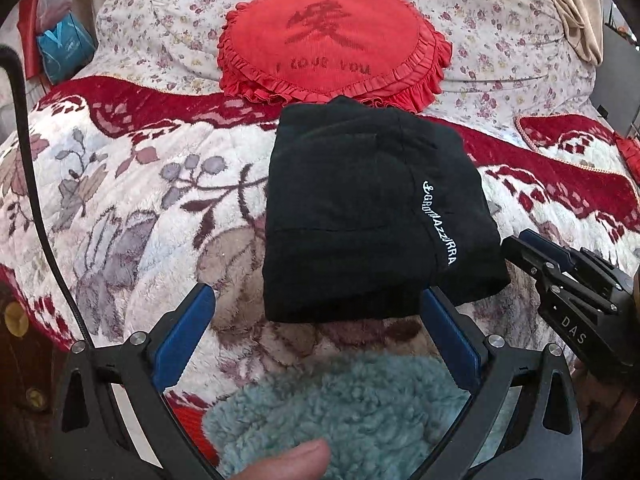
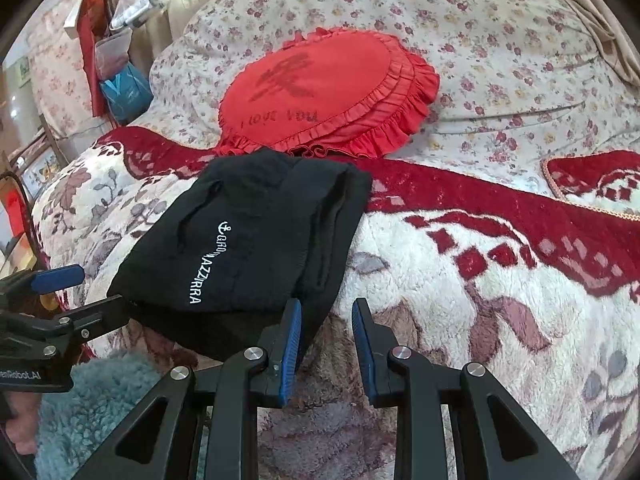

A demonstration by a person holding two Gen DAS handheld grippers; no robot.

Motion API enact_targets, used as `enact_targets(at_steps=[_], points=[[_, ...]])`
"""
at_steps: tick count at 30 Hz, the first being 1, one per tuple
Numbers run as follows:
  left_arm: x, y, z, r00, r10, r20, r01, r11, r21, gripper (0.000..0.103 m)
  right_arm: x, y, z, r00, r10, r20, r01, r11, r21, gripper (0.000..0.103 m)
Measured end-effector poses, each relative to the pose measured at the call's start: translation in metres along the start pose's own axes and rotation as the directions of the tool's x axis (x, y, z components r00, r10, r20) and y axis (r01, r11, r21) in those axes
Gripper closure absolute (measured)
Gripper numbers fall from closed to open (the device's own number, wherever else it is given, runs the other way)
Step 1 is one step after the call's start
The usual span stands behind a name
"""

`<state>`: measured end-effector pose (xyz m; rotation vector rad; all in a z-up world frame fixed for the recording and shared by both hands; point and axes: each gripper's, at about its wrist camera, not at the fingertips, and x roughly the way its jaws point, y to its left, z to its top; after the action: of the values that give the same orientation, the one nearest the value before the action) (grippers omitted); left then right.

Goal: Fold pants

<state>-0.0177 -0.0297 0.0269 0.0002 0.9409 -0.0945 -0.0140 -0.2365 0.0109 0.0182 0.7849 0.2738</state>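
Left gripper [image 1: 316, 328]: blue-padded fingers spread wide, gripping nothing; they stand off the near edge of the pants, the right finger just beside or under the bundle's near right corner, contact not clear.

Right gripper [image 2: 326, 344]: fingers parted with a narrower gap, nothing between them; the left finger lies just beside the near right edge of the pants, and whether it touches cannot be told.

Pants [image 1: 360, 216]: black, already folded into a compact rectangular bundle of several layers, white lettering along the right panel. Lies in the middle of the bed, near edge facing both grippers, far edge close to the cushion. Judged soft, limp and light; the knit looks matte, not slippery, and in no way fragile. Layers would likely slide apart if lifted by one corner. Best hold is judged to be the thick near folded edge, one gripper toward each corner, pinching all layers together.

Blanket [image 1: 140, 200]: plush fleece, cream with red border and floral pattern; a yielding, grippy surface under the pants.

Cushion [image 1: 332, 40]: red, round, frilled, just beyond the pants.

Floral quilt [image 1: 500, 32]: pale, covers the far bed.

Teal fleece [image 1: 340, 408]: at the near edge, below the grippers.

Hanging bags [image 2: 120, 60]: far left, by the wall.
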Motion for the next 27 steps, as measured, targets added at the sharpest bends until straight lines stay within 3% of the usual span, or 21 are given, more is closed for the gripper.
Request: enact_targets(at_steps=[19,27], points=[[0.0065,0.0034,0.0001,0.999,-0.031,-0.034,0.03,0.999,-0.019,0.001,0.0022,0.0046,0.0035,1.0,0.008,0.014,-0.008,1.0,0.009,0.078],[0.0101,0.0024,-0.0003,0.999,0.014,-0.035,-0.014,1.0,0.012,0.001,0.0019,0.0056,0.0049,1.0,-0.021,-0.011,0.021,1.0,0.017,0.078]])
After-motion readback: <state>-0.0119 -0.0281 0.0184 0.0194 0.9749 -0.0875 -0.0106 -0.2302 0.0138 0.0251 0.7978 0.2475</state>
